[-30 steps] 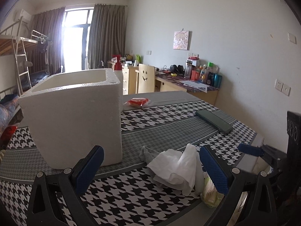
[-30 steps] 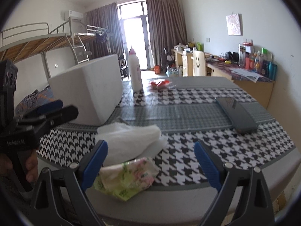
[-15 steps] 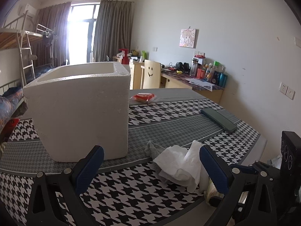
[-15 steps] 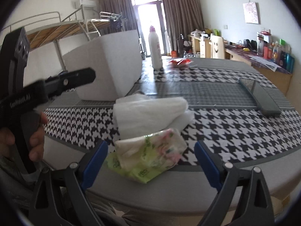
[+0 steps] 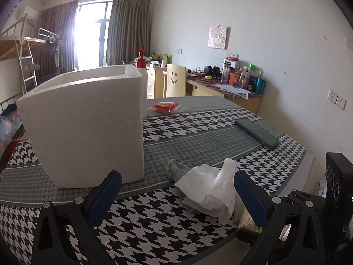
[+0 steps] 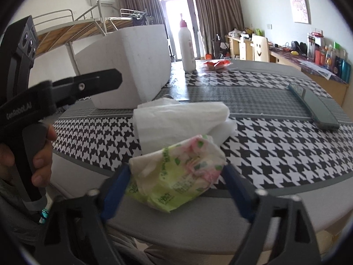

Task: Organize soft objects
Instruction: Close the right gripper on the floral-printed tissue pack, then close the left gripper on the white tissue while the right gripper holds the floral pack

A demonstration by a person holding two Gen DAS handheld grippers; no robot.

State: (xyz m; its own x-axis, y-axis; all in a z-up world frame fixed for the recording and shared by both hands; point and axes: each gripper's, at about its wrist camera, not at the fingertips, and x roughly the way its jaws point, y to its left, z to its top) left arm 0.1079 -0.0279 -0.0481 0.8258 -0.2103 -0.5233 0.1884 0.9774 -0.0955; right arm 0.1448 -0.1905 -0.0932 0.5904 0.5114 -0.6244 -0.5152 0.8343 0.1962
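A green and pink tissue packet [image 6: 176, 176] lies at the table's near edge, and my right gripper [image 6: 176, 176] is closed around it, both pads touching its sides. A crumpled white tissue [image 6: 178, 121] lies just behind it; it also shows in the left wrist view [image 5: 209, 190], with a small grey cloth [image 5: 174, 170] beside it. My left gripper [image 5: 174, 196] is open and empty, hovering over the table in front of the white foam box [image 5: 88, 121]. The foam box also shows in the right wrist view [image 6: 130, 66].
A dark green flat case [image 5: 256, 132] lies at the right of the houndstooth tablecloth [image 5: 136, 216]. A white bottle with a red cap [image 6: 187, 44] and a red snack packet [image 5: 165, 107] stand behind the box. A desk and chair are beyond.
My right gripper has moved forward onto the tissue packet and closed its pads on it. My left gripper has drifted slightly, staying open.
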